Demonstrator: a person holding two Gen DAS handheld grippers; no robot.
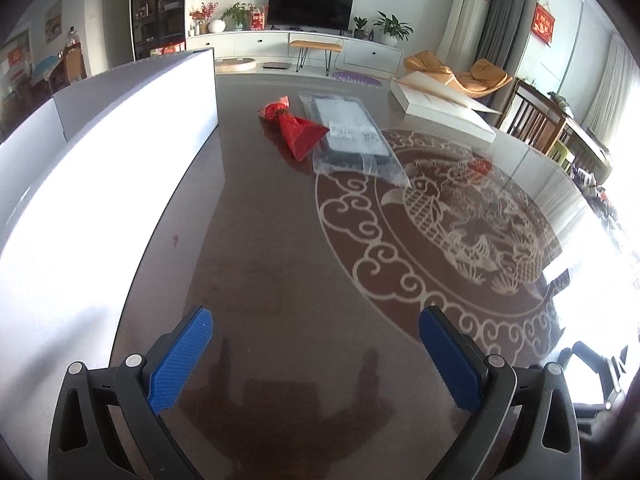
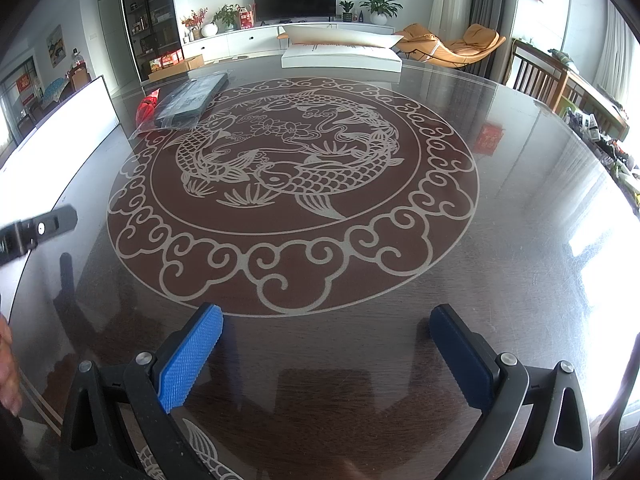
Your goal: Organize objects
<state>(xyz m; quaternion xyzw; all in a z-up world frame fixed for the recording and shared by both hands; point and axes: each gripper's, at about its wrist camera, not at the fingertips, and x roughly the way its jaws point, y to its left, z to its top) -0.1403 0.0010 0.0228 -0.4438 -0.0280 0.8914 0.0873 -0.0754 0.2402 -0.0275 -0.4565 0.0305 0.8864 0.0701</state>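
A red crumpled bag [image 1: 294, 126] lies on the dark glass table [image 1: 260, 240], touching a dark flat item sealed in a clear plastic bag [image 1: 350, 136] on its right. Both lie far ahead of my left gripper [image 1: 316, 320], which is open with nothing between its blue pads. In the right wrist view the plastic-wrapped item [image 2: 192, 98] and the red bag [image 2: 146, 108] sit at the far left of the table [image 2: 520, 240]. My right gripper [image 2: 326, 316] is open and empty near the table's front edge. Part of the left gripper's body [image 2: 40, 228] shows at the left.
A tall white box [image 1: 104, 152] stands along the table's left side. An open flat white box [image 1: 444, 108] lies at the far right. A fish medallion [image 2: 292, 184] decorates the table's middle. Wooden chairs [image 2: 540, 80] stand at the right. A hand [image 2: 8, 368] shows at the left edge.
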